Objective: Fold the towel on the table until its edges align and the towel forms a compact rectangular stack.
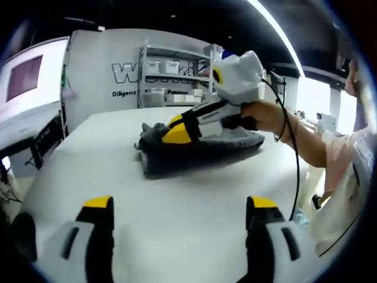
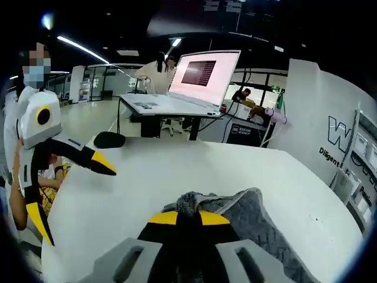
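Towel (image 1: 200, 147) on white table (image 1: 118, 171), right gripper (image 2: 187, 219) fingers clamped on it, left gripper (image 1: 179, 206) fingers apart.

Probably an open-plan lab: large monitors (image 2: 203, 73), storage shelving (image 1: 177, 73), white worktable (image 2: 194, 168).

Both views are evenly lit from overhead: a long white ceiling light strip (image 1: 277, 35) runs toward 1 o'clock in the left gripper view, and another ceiling strip (image 2: 82, 50) glows at 10 o'clock in the right gripper view. The broad white matte worktop (image 1: 177, 200) reflects this light softly, without hard glare. The crumpled dark grey terry towel (image 1: 200, 147) casts a faint, diffuse shadow at its near edge. A large pale pink display screen (image 2: 203, 73) is nearly washed out. Straight lines bow strongly toward the edges, where detail softens. The nearest yellow-tipped tool (image 2: 188, 219) looks blurred at 6 o'clock.
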